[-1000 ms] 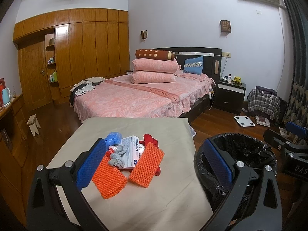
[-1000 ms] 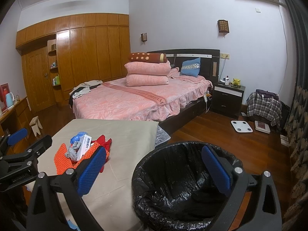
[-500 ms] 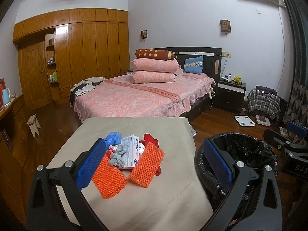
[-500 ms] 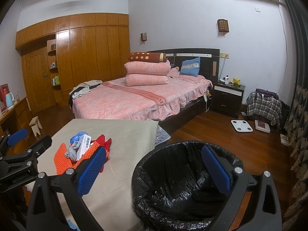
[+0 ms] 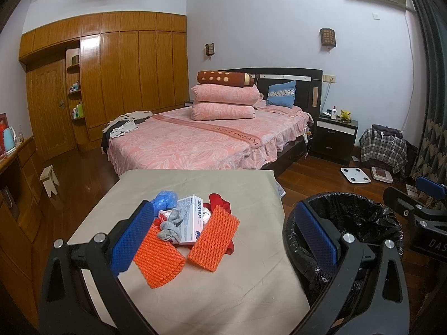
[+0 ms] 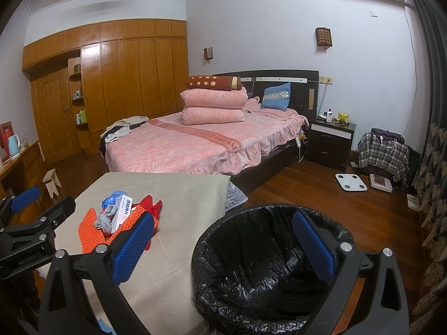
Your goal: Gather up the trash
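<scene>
From the left wrist, the left gripper [image 5: 223, 240] is hovering with jaws spread wide and holding nothing, two ribbed orange foam nets [image 5: 213, 241], one white cardboard box [image 5: 190, 222], one grey rag [image 5: 170, 224] and one crumpled blue wad [image 5: 164, 198] lying heaped on the beige tabletop [image 5: 195, 287] between and just ahead of the jaws. From the right wrist, the right gripper [image 6: 223, 247] is also gaping wide and empty, one round bin lined with crinkled black plastic [image 6: 251, 259] sitting between its jaws, the heap lying beyond the left jaw.
</scene>
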`<action>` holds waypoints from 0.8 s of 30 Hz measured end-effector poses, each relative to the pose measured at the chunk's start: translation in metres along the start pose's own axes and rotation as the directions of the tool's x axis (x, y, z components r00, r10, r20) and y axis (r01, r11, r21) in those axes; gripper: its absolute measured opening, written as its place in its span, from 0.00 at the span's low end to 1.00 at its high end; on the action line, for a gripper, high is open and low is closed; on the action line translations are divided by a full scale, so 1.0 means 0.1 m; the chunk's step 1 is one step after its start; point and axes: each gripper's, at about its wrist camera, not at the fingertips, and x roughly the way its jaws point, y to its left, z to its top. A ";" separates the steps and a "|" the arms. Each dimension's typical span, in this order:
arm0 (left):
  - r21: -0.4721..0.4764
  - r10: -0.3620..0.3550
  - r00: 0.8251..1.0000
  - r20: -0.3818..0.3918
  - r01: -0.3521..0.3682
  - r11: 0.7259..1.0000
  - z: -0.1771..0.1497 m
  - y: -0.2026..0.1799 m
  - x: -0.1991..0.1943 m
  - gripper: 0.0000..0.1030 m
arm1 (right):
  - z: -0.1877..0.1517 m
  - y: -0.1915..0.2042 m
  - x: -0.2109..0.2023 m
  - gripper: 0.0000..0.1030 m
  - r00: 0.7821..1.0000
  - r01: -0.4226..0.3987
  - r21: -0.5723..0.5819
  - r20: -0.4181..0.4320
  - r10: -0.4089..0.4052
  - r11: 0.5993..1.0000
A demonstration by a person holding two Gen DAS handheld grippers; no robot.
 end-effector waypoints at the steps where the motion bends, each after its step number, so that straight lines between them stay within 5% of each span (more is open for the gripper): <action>1: 0.000 0.000 1.000 0.000 0.000 1.000 0.00 0.00 0.00 0.95 | 0.00 0.00 0.00 0.94 1.000 0.000 0.000 0.000 0.000 1.000; 24: -0.002 0.001 1.000 -0.006 -0.001 1.000 -0.05 0.03 0.01 0.95 | -0.10 0.09 0.17 0.94 1.000 -0.001 -0.001 -0.011 0.001 1.000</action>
